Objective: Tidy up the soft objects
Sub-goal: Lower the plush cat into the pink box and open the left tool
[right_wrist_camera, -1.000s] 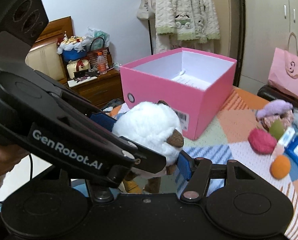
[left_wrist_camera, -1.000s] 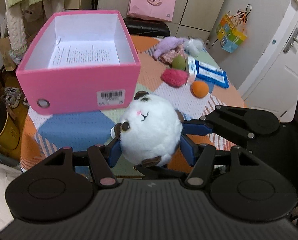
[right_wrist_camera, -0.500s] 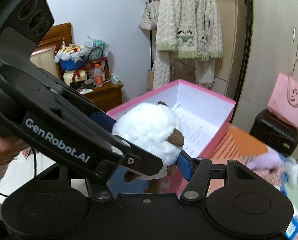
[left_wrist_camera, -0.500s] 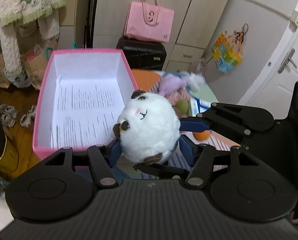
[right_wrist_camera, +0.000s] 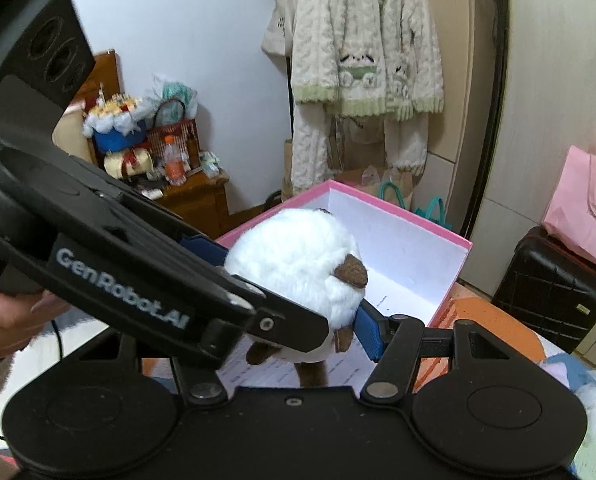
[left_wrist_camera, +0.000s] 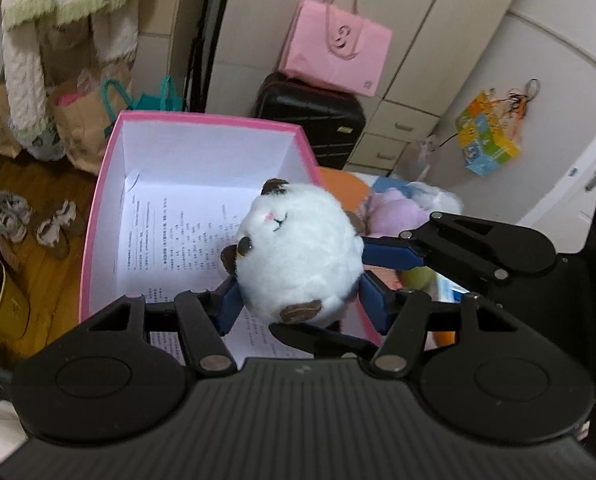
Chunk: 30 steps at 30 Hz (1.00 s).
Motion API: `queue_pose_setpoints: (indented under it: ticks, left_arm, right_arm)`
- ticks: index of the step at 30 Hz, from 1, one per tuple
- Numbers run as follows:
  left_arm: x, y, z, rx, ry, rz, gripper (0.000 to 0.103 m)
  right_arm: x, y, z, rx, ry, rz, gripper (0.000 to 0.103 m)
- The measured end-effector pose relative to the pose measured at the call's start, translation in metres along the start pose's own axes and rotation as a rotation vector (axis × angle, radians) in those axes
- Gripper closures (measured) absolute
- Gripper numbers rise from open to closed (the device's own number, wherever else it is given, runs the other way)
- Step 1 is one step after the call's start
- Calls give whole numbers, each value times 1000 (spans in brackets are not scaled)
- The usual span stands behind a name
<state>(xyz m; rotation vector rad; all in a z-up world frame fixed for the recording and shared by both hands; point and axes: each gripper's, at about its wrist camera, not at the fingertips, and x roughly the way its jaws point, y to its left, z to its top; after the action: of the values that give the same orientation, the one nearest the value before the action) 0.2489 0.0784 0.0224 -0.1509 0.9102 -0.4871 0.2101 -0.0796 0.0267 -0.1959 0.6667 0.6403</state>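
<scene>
Both grippers clamp the same white plush (left_wrist_camera: 298, 256) from different sides: the left gripper (left_wrist_camera: 298, 300) presses its blue pads (left_wrist_camera: 229, 305) against the toy's flanks, and the right gripper (right_wrist_camera: 298, 308) squeezes it too, one of its pads hidden behind the left tool. The plush hangs above the open pink box (left_wrist_camera: 97, 200), over the printed sheet (left_wrist_camera: 177, 236) lining its floor. Other soft toys (left_wrist_camera: 394, 212) lie on the table beside the box.

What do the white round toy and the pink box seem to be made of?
White round toy: plush fabric, probably with soft stuffing; its surface is fluffy, with brown felt-like patches. Pink box: likely cardboard with a matte pink outside and plain white inside; its walls are thin and straight. A printed paper sheet lies in it.
</scene>
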Motion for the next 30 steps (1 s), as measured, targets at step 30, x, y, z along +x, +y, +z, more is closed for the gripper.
queue_pose_setpoints:
  ticks: [30]
  left_arm:
    - [76, 57, -7, -195, 207, 59, 35]
  right_arm:
    - [98, -2, -6, -336, 337, -41, 29]
